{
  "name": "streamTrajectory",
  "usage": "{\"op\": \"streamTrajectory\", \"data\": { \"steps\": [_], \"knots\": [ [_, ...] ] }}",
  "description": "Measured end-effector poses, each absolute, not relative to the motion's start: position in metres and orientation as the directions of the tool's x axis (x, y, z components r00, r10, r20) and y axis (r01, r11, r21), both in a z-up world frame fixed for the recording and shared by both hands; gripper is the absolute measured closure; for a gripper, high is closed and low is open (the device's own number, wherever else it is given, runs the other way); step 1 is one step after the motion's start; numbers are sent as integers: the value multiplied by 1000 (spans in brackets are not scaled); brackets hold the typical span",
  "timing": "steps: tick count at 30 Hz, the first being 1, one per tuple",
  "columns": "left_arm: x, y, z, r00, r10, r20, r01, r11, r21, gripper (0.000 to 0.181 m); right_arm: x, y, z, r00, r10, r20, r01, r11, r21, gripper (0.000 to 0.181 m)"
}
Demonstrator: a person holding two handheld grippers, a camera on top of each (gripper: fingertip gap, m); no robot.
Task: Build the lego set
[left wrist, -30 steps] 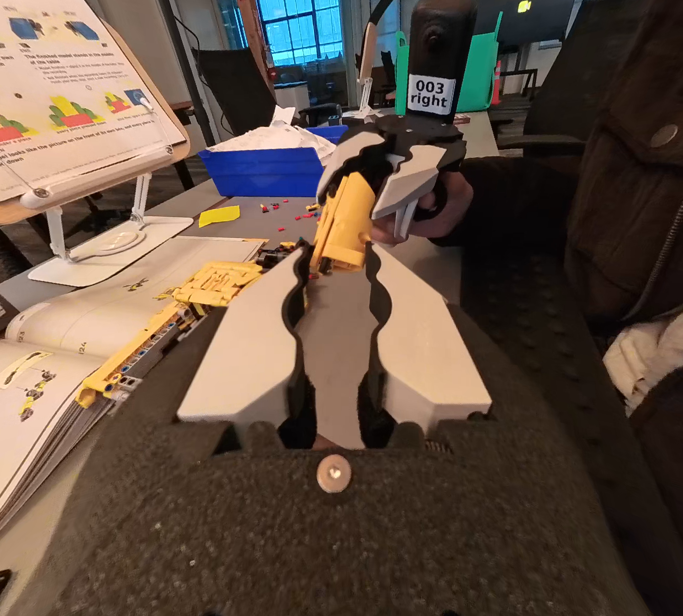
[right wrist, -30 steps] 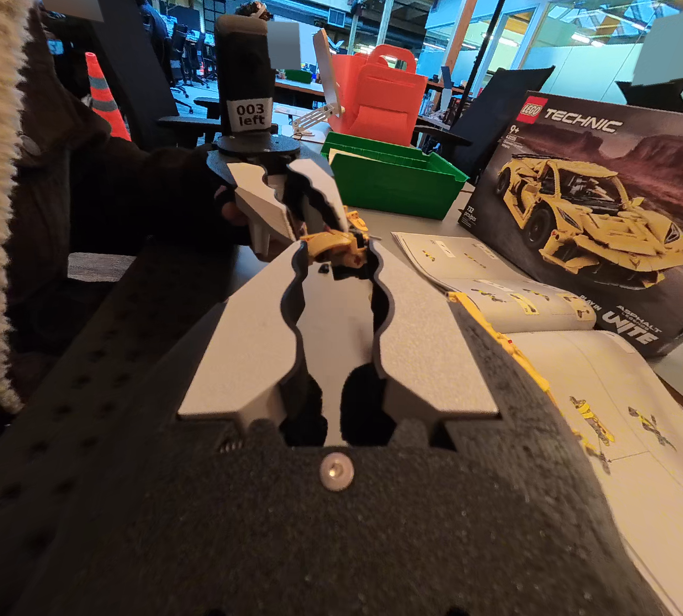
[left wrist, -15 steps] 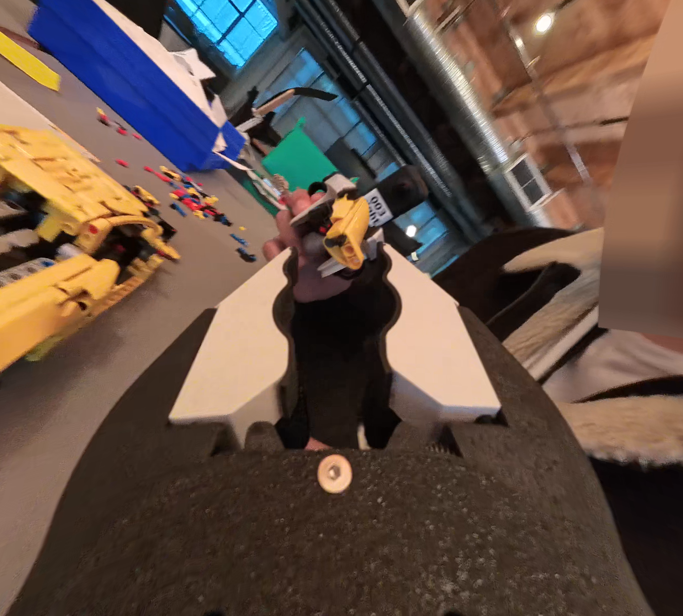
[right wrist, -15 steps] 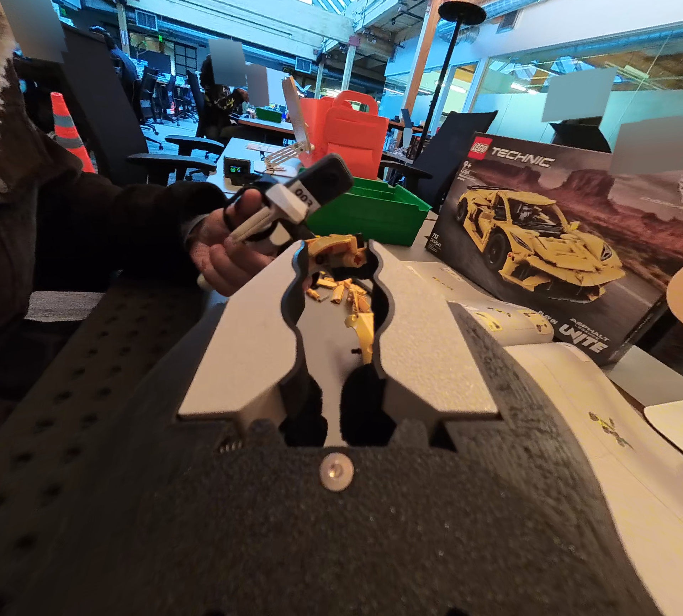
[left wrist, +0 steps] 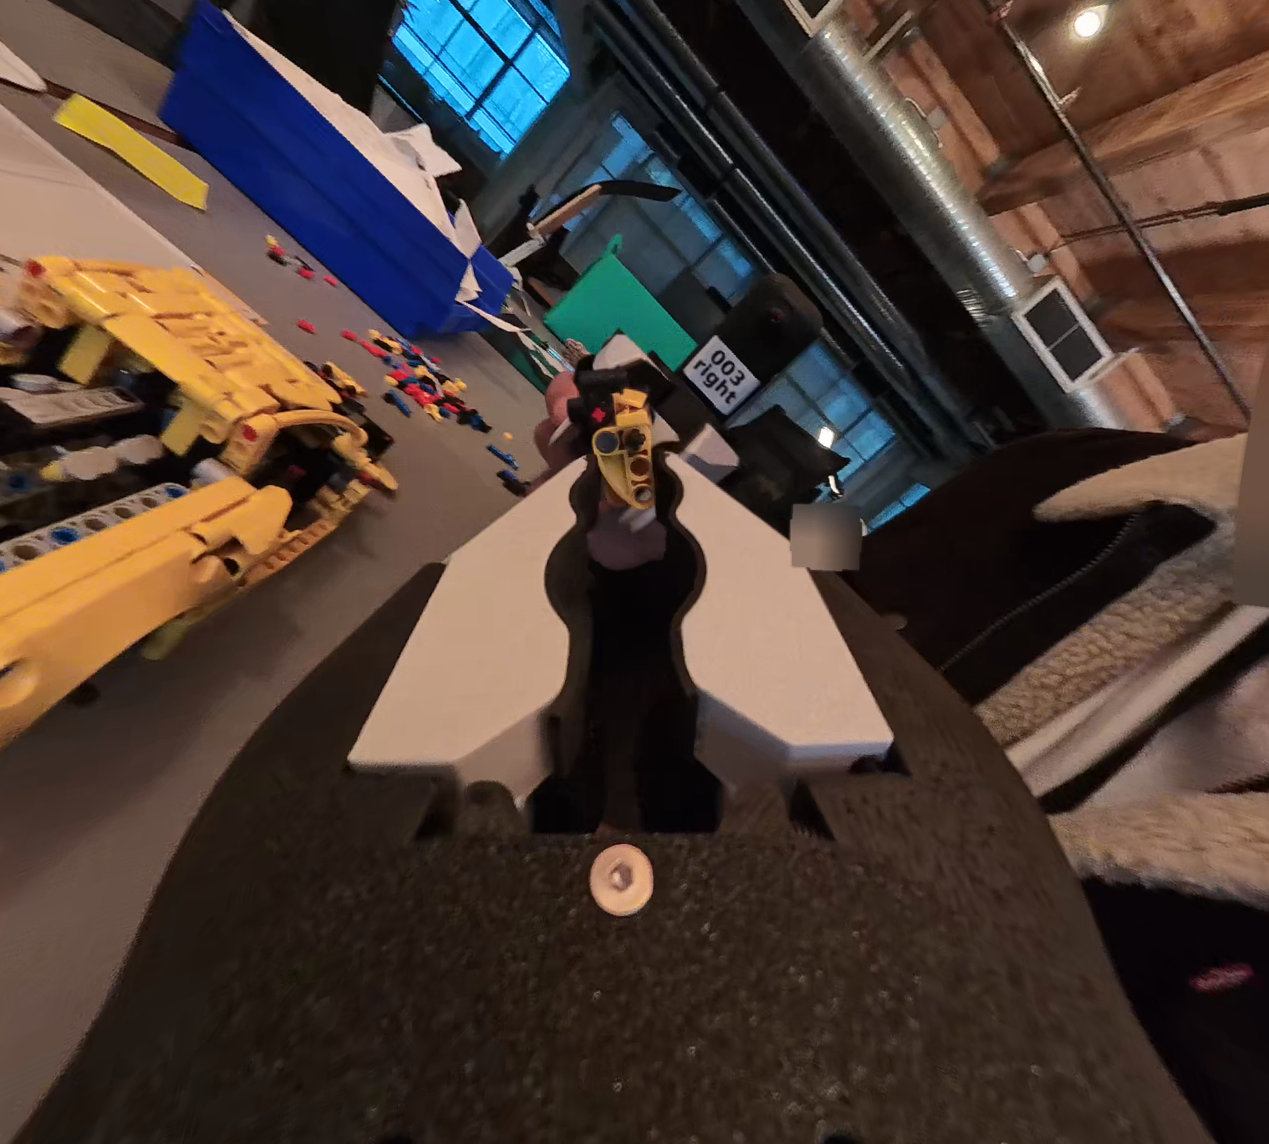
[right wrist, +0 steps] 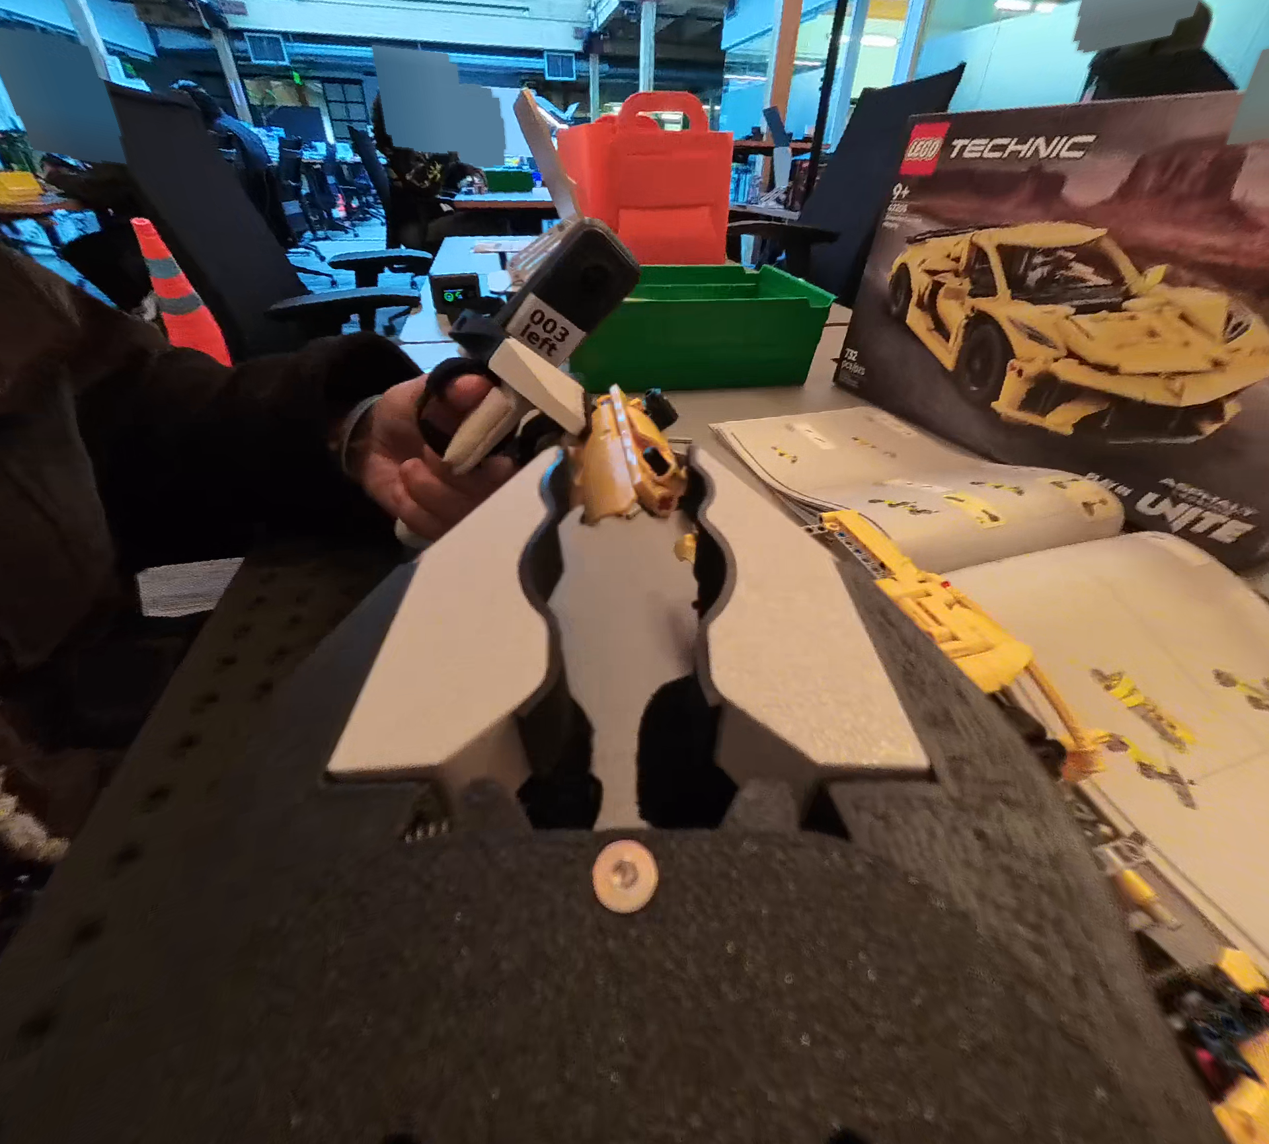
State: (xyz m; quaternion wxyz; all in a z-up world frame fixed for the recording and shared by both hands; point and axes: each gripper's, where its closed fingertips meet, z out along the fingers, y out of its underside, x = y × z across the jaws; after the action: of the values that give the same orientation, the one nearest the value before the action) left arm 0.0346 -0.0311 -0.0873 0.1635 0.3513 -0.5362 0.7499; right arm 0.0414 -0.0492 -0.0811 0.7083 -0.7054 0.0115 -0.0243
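A small yellow Lego sub-assembly (left wrist: 621, 459) with black and red pins is held in the air between both grippers. My left gripper (left wrist: 623, 479) has its tips closed on the near end of it. My right gripper (right wrist: 625, 472) is shut on the same sub-assembly (right wrist: 628, 465). In the right wrist view the left gripper (right wrist: 549, 424) comes in from the upper left, tilted, and meets the piece's top. In the left wrist view the right gripper (left wrist: 618, 376) shows just behind the piece. The partly built yellow car (left wrist: 172, 424) lies on the grey table at the left.
Loose small pieces (left wrist: 426, 383) lie past the car, beside a blue bin (left wrist: 309, 163). An open instruction booklet (right wrist: 893, 479), the set's box (right wrist: 1064, 287), a green bin (right wrist: 700, 321) and the car's long yellow beam (right wrist: 920, 603) are on the right.
The left gripper let go of the piece, pulled back and tilted half a second ago. Now it has come back and its jaws have narrowed on the piece. The right gripper kept hold and turned the piece.
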Motion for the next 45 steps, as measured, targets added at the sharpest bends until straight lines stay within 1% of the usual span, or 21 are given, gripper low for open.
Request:
{"op": "streamTrajectory", "data": {
  "steps": [1,2,3,5,7,8,9,11,12,14,15,17,20,22,24,25,26,30,37,41,45],
  "knots": [
    [37,-29,-89,-701,-160,695,-609,-373,-700,166,41,-48,-80,999,-46,7,8,8,-1000,137],
    [40,-26,-91,-704,-199,681,-590,-370,-718,167,41,-49,-79,998,-54,21,21,5,-1000,131],
    [42,-24,-94,-715,-251,652,-560,-353,-750,166,43,-49,-76,995,-80,55,55,-4,-998,133],
    [44,-24,-99,-756,-385,529,-454,-273,-848,167,40,-47,-77,987,-100,130,123,-70,-990,155],
    [41,-26,-102,-795,-488,361,-327,-157,-932,166,37,-40,-81,981,-109,160,144,-140,-980,153],
    [38,-30,-104,-808,-496,318,-300,-119,-946,166,32,-36,-85,980,-92,178,160,-179,-971,149],
    [35,-34,-106,-815,-481,323,-311,-107,-944,167,29,-33,-93,972,-79,221,197,-237,-951,143],
    [33,-37,-108,-814,-449,369,-356,-117,-927,166,28,-31,-104,931,-90,353,307,-330,-893,140],
    [33,-36,-108,-813,-440,381,-366,-124,-922,167,28,-30,-103,903,-117,414,355,-341,-870,140],
    [34,-35,-107,-809,-425,407,-383,-143,-912,167,26,-31,-100,826,-159,541,463,-357,-812,148],
    [33,-35,-107,-805,-415,424,-400,-149,-904,167,25,-30,-98,783,-175,597,510,-368,-777,148],
    [32,-36,-107,-797,-383,467,-435,-171,-884,167,28,-27,-103,721,-182,668,556,-423,-715,144],
    [34,-33,-105,-782,-364,505,-463,-203,-863,167,36,-29,-107,657,-197,728,582,-481,-655,137],
    [34,-32,-103,-777,-337,533,-483,-224,-846,167,43,-32,-113,652,-182,736,567,-527,-633,136],
    [35,-31,-105,-762,-320,563,-513,-233,-826,167,45,-32,-119,669,-168,724,549,-545,-634,137],
    [35,-31,-107,-753,-307,583,-533,-235,-813,167,47,-33,-120,666,-171,726,543,-557,-628,145],
    [34,-31,-107,-742,-287,606,-555,-243,-795,167,47,-34,-119,653,-169,739,551,-562,-616,150],
    [35,-32,-110,-729,-275,627,-579,-241,-779,167,47,-36,-122,656,-139,742,542,-597,-591,150],
    [37,-33,-115,-712,-289,639,-595,-235,-769,167,49,-37,-130,750,-108,653,466,-615,-637,152],
    [38,-30,-111,-702,-264,661,-606,-265,-750,167,49,-35,-124,758,-179,628,443,-566,-695,150],
    [44,-24,-114,-681,-295,671,-607,-286,-742,167,53,-38,-122,719,-221,659,456,-565,-687,144]
  ]
}}
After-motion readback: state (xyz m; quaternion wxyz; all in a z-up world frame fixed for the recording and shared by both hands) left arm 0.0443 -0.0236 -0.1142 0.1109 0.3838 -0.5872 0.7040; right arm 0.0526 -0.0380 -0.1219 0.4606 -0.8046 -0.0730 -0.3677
